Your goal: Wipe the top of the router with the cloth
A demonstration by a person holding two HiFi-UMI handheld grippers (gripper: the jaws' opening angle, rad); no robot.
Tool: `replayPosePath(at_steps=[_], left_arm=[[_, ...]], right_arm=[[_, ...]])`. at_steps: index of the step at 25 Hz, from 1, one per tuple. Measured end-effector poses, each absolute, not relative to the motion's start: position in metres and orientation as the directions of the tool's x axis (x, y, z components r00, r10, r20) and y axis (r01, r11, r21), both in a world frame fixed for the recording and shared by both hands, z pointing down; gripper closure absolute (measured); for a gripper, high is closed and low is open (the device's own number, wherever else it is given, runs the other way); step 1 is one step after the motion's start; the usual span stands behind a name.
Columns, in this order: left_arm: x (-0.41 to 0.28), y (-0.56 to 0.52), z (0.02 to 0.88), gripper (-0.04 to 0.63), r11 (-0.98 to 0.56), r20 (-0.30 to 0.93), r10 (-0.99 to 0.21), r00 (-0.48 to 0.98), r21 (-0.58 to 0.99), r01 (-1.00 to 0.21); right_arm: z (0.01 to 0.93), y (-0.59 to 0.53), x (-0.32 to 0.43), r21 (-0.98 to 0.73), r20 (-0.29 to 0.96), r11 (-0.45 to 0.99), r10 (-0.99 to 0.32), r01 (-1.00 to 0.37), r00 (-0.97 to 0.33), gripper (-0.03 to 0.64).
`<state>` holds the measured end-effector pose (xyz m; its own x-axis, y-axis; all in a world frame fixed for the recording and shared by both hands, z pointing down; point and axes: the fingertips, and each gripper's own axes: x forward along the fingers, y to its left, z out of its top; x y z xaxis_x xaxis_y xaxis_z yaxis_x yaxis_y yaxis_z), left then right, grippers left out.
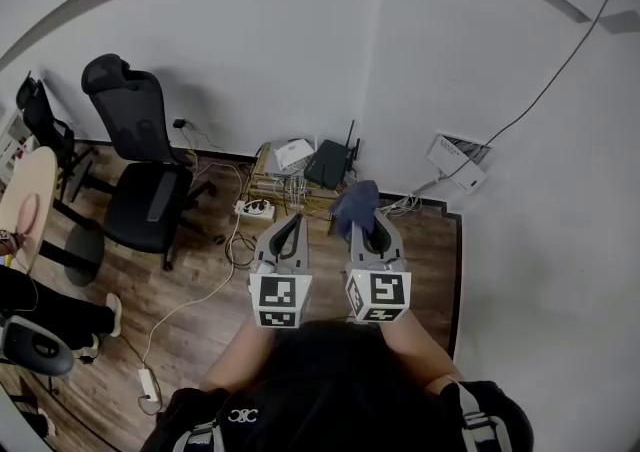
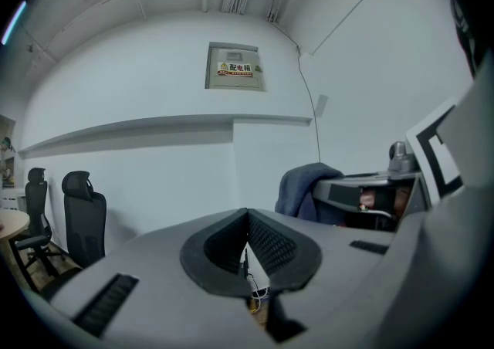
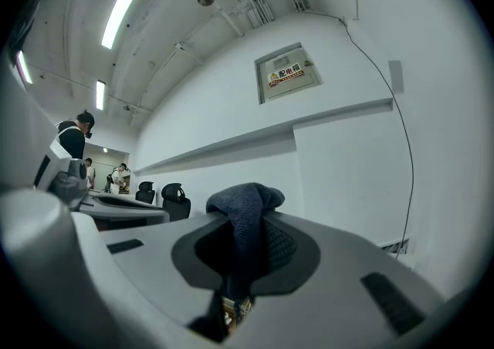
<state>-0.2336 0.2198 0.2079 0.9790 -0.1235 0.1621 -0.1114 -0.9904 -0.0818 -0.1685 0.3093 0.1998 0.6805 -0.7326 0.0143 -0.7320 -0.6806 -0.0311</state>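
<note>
A black router (image 1: 329,162) with upright antennas sits on a low wooden stand (image 1: 268,183) against the wall, seen in the head view. My right gripper (image 1: 364,223) is shut on a dark blue cloth (image 1: 355,204), held in the air short of the router; the cloth (image 3: 243,220) bunches above the jaws in the right gripper view. My left gripper (image 1: 288,232) hangs beside it, shut with nothing in it (image 2: 247,251). From the left gripper view the cloth (image 2: 302,189) shows at the right. The router is not in either gripper view.
A white device (image 1: 292,153) lies beside the router. A power strip (image 1: 254,208) and loose cables trail over the wood floor. A black office chair (image 1: 140,180) stands at left, a wall socket box (image 1: 457,161) at right. People stand far off in the right gripper view.
</note>
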Motion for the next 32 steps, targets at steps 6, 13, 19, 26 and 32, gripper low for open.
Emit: replayPosePath(at_steps=[6, 13, 19, 26, 32], left_arm=[[-0.191, 0.245, 0.209, 0.594, -0.988, 0.16, -0.14, 0.977, -0.086, -0.127], [-0.142, 0.288, 0.211, 0.594, -0.986, 0.169, -0.142, 0.975, -0.11, -0.125], [-0.125, 0.327, 0.216, 0.594, -0.985, 0.178, -0.139, 0.974, -0.13, -0.117], [-0.116, 0.339, 0.222, 0.594, -0.986, 0.195, -0.158, 0.968, -0.087, -0.143], [-0.102, 0.361, 0.222, 0.594, -0.989, 0.208, -0.119, 0.971, -0.115, -0.096]], right_arm=[[0.2, 0.334, -0.126, -0.045, 0.007, -0.661, -0.75, -0.749, 0.661, 0.591], [0.207, 0.374, -0.082, -0.077, 0.01, -0.649, -0.76, -0.757, 0.65, 0.591], [0.212, 0.416, -0.057, -0.097, 0.007, -0.657, -0.752, -0.748, 0.659, 0.591], [0.212, 0.437, -0.04, -0.119, 0.001, -0.649, -0.757, -0.751, 0.654, 0.591], [0.215, 0.453, -0.035, -0.136, 0.007, -0.655, -0.751, -0.744, 0.66, 0.591]])
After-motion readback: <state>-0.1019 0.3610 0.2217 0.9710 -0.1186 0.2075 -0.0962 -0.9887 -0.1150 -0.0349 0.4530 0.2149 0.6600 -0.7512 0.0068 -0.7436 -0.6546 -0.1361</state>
